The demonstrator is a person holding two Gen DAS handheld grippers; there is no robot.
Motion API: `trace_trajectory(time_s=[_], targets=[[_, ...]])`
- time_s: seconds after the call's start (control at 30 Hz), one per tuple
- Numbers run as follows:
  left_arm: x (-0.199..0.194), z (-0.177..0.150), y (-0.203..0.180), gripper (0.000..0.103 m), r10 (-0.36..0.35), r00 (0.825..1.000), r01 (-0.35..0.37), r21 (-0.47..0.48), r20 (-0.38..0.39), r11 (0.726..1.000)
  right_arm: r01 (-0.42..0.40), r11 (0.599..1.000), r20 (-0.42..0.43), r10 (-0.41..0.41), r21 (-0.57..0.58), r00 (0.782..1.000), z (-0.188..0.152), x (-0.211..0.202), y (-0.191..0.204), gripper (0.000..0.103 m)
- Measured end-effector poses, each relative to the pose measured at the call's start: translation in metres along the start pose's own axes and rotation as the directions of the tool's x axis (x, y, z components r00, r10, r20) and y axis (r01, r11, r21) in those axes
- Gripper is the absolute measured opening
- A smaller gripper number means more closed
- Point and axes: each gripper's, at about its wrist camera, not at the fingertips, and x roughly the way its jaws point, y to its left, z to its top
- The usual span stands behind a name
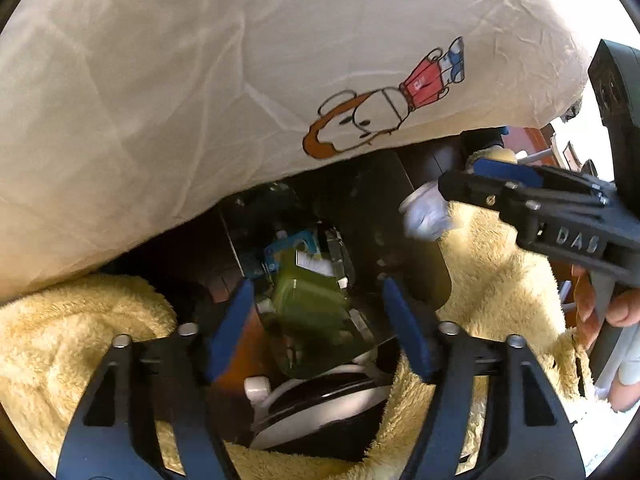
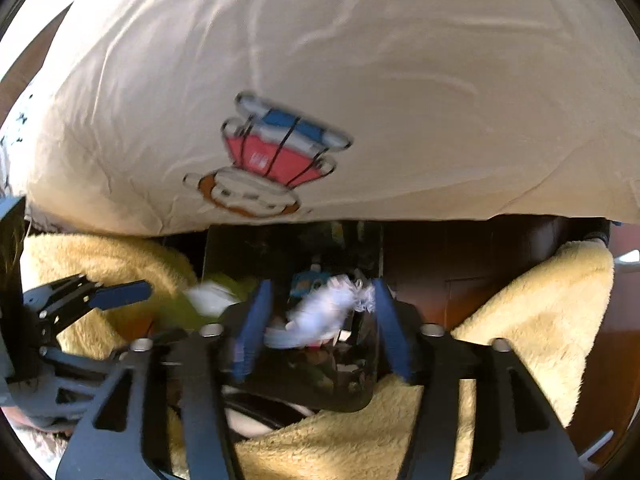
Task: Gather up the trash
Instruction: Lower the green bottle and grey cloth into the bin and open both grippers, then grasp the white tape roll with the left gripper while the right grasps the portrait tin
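Observation:
A dark trash bin [image 1: 424,264] stands below, holding a green wrapper [image 1: 308,296], a blue packet [image 1: 286,246] and other litter. My left gripper [image 1: 320,320] is open and empty just above the bin's mouth. My right gripper [image 2: 320,320] has its jaws apart; a crumpled white tissue [image 2: 328,312] sits between them, blurred, over the bin [image 2: 360,392]. I cannot tell whether the pads touch it. In the left wrist view the tissue [image 1: 426,214] shows at the tip of the right gripper [image 1: 460,184]. The left gripper [image 2: 124,292] shows at the left of the right wrist view.
A cream pillow with a cartoon print [image 1: 240,80] overhangs the bin from the far side. A fluffy yellow blanket [image 1: 500,280] lies around the bin on both sides. A white and black round object [image 1: 320,404] sits under the bin's near edge. Dark wood furniture [image 2: 460,268] is behind.

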Motion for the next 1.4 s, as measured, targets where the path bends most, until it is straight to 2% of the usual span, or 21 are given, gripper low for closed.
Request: trace_trajectory(time_s=[0.03,0.17,0.27,0.47,0.57,0.83,1.03,1.23,1.4], targets=[[-0.002,0.001,-0.002,0.075,0.011,1.000,-0.011,0.006,0.009,1.000,0.002,1.000,0.011,-0.002,0.008,1.000,0.002,-0.003,-0.002,0.070],[-0.019,0.004,-0.006,0.084,0.049,0.997,-0.050,0.025,0.053,0.998,0.006,0.999,0.063,-0.008,0.038,0.998,0.010,-0.014,-0.011,0.090],[-0.037,0.007,-0.006,0.088,0.058,0.993,-0.061,0.024,0.101,0.998,0.007,0.999,0.105,-0.012,0.043,0.994,0.014,-0.025,-0.014,0.098],[-0.075,0.011,-0.006,0.088,0.081,0.979,-0.085,0.015,0.187,0.996,0.019,1.000,0.169,-0.022,0.019,0.985,0.020,-0.044,-0.012,0.099],[-0.094,0.015,-0.001,0.088,0.108,0.968,-0.109,-0.007,0.227,0.994,0.038,0.999,0.228,-0.037,-0.003,0.973,0.022,-0.061,-0.006,0.099],[-0.135,0.033,0.014,0.088,0.149,0.928,-0.132,-0.074,0.342,0.988,0.111,0.993,0.384,-0.089,-0.036,0.919,0.034,-0.113,0.005,0.099],[-0.152,0.048,0.031,0.088,0.182,0.901,-0.143,-0.127,0.395,0.982,0.152,0.985,0.449,-0.103,-0.076,0.887,0.054,-0.134,0.013,0.099],[-0.172,0.068,0.050,0.088,0.223,0.866,-0.168,-0.160,0.448,0.973,0.179,0.979,0.481,-0.109,-0.101,0.870,0.090,-0.143,0.019,0.099],[-0.177,0.095,0.071,0.089,0.256,0.844,-0.199,-0.168,0.471,0.966,0.150,0.980,0.474,-0.071,-0.131,0.878,0.127,-0.138,0.033,0.099]])
